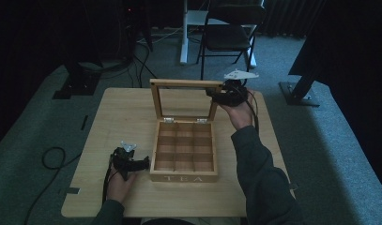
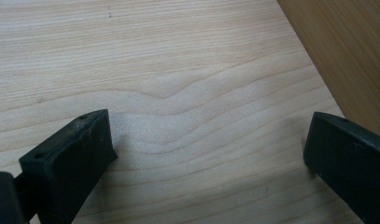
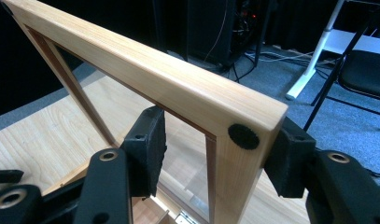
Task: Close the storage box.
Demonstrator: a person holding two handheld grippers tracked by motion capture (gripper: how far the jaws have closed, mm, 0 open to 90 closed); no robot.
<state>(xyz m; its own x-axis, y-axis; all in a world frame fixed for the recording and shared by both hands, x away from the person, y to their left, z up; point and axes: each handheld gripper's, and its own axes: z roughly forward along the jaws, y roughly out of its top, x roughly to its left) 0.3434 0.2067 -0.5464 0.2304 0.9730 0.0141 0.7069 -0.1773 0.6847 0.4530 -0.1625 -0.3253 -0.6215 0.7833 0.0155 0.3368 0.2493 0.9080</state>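
My right gripper (image 1: 217,95) clamps the raised lid (image 1: 185,84); the tea box (image 1: 184,177) shows bare compartments; my left gripper (image 1: 144,163) gapes, unladen.

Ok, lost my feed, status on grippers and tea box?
Right gripper shut on lid corner, lid upright. Left gripper open beside tea box, on table. Compartments empty, nothing obstructing.

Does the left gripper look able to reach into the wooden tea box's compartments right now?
Probably yes: the left gripper rests open beside the wooden tea box, whose lid the right gripper holds raised.
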